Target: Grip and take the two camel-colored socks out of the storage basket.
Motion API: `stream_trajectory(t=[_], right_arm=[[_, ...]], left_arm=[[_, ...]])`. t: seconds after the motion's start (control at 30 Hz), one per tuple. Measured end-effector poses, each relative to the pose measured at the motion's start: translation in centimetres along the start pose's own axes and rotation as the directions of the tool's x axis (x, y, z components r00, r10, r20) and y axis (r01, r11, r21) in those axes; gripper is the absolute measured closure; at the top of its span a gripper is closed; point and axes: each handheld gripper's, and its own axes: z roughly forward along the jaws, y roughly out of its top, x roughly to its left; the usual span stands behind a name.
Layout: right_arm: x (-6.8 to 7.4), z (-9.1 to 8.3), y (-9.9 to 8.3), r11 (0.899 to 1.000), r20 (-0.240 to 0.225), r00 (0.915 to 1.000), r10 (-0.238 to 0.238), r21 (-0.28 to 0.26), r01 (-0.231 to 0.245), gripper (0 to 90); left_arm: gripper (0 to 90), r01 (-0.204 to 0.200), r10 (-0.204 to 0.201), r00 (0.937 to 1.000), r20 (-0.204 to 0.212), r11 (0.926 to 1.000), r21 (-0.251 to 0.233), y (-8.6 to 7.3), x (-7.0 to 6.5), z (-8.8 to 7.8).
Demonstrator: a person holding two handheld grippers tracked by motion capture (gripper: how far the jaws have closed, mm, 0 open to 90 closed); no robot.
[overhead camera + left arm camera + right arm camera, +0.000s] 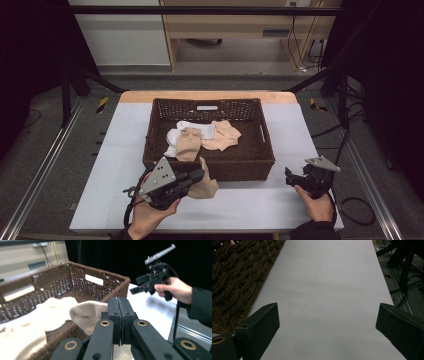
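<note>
Left hand-held gripper [201,176] is clamped on a limp beige sock [205,184] dangling just outside the wicker basket [215,165]'s front wall. Right hand-held gripper [291,176] hovers wide open over the worktop [280,200].

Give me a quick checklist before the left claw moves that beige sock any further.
1. Left claw shut on the sock: ok, jaws pressed together in its own view.
2. Sock free of the basket: not ok, it drapes over the near rim.
3. Right claw open: ok, jaws wide apart.
4. Right claw away from the basket: ok, over bare table.
5. How firm the grip is: cannot tell.
</note>
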Motion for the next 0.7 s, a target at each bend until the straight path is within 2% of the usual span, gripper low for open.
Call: stream_trajectory(t=[0.13,0.33,0.43,0.7], right_arm=[[0.0,0.0,0.0,1.000,0.000,1.0000,-0.001,0.000,0.001,5.2],[0.0,0.0,-0.1,1.000,0.001,1.0000,-0.005,0.001,0.005,5.2],[0.1,0.1,-0.1,1.000,0.000,1.0000,-0.004,0.003,0.004,5.2],[0.1,0.1,-0.1,1.000,0.001,1.0000,-0.007,0.008,0.007,5.2]], left_arm=[[88.7,0.006,-0.006,1.0000,0.007,0.9985,0.055,-1.6,-0.2,0.7],[88.6,0.020,-0.021,0.9997,0.009,0.9944,0.103,-3.3,-0.2,1.5],[88.7,0.040,-0.040,0.9992,-0.001,0.9899,0.136,-4.5,0.2,2.0],[88.5,0.065,-0.063,0.9979,-0.015,0.9790,0.193,-6.2,0.9,3.0]])
